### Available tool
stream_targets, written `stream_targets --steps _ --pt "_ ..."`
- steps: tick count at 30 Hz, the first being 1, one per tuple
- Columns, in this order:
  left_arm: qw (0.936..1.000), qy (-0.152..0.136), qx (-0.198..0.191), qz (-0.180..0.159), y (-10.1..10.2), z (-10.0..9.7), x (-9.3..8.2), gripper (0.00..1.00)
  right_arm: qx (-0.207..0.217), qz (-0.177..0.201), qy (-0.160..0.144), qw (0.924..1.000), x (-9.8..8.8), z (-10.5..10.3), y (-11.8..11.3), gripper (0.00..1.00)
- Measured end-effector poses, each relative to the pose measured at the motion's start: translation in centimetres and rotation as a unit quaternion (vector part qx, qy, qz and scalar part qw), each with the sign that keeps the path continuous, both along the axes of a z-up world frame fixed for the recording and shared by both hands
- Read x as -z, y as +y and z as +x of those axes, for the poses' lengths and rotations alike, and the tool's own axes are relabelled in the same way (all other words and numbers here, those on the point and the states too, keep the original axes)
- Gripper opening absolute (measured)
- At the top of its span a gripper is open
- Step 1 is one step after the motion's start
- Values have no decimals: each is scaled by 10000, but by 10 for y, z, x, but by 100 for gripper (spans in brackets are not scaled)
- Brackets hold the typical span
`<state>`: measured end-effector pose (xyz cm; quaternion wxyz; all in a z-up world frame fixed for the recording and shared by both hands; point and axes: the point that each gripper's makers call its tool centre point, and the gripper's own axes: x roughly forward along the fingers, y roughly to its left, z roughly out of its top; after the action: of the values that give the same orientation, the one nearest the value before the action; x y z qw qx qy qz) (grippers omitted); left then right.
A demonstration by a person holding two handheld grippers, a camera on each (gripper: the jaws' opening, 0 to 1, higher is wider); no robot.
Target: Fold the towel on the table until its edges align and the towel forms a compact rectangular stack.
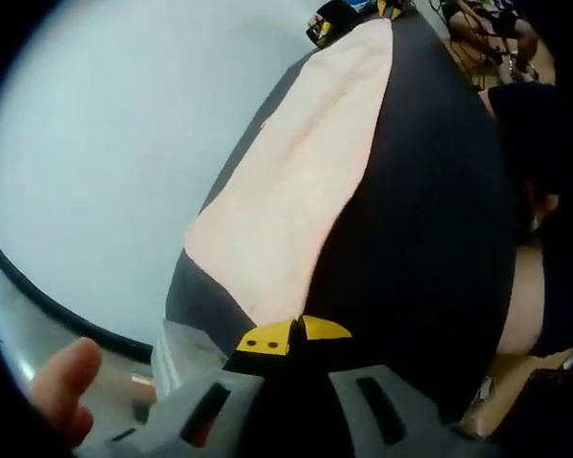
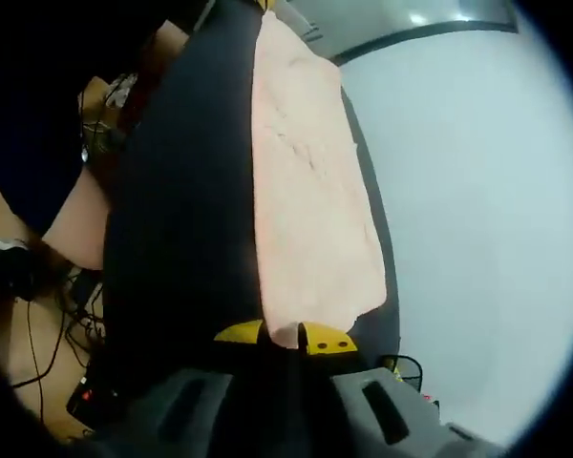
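- Presently, a pale pink towel [image 1: 296,181] is seen stretched in a long narrow strip over a black tabletop [image 1: 430,210], and the same towel [image 2: 306,210] is seen from its other end in the right gripper view.
- One end of the towel is held by the left gripper [image 1: 296,334]; its yellow-tipped jaws are closed together on the cloth's corner.
- The opposite end is pinched by the right gripper [image 2: 286,336], whose yellow tips are likewise closed, with a small fold of cloth caught between them.
- The towel is judged to be held taut between the two grippers, along one side of the table; whether it rests fully on the surface or is slightly lifted cannot be told.
- The narrowness of the strip suggests that at least one lengthwise fold has been made, though layers cannot be counted.
- A compact rectangular stack has not yet been formed; the ends remain to be brought together, probably more than once, and the edges aligned.
- A bare fingertip [image 1: 65,386] is seen at the lower edge of the left gripper view.
- Cables and clutter [image 2: 48,315] are seen on the floor beyond the table's edge, and a pale wall [image 1: 105,143] lies beyond.
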<state>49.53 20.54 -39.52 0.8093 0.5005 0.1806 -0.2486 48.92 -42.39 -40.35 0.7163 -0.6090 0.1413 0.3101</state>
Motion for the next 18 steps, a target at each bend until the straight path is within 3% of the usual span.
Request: stream_targets --steps 5,8,11,15,18 --pt "10000 -12 21 -14 -3 -1 -3 0 -20 237 81 9997 0 -2 8 3" --pt "10000 -86 21 24 1 -1 -8 0 -25 613 474 9970 1 -15 12 2" --pt "9995 -304 47 98 1 -1 -19 0 -20 581 441 9973 -7 -22 3 1" --pt "9987 -461 90 204 0 3 -24 0 159 1107 450 9927 -21 -23 -5 1" --pt "9974 -640 178 294 -6 -2 -33 0 128 1105 452 9928 -21 -29 -5 1"
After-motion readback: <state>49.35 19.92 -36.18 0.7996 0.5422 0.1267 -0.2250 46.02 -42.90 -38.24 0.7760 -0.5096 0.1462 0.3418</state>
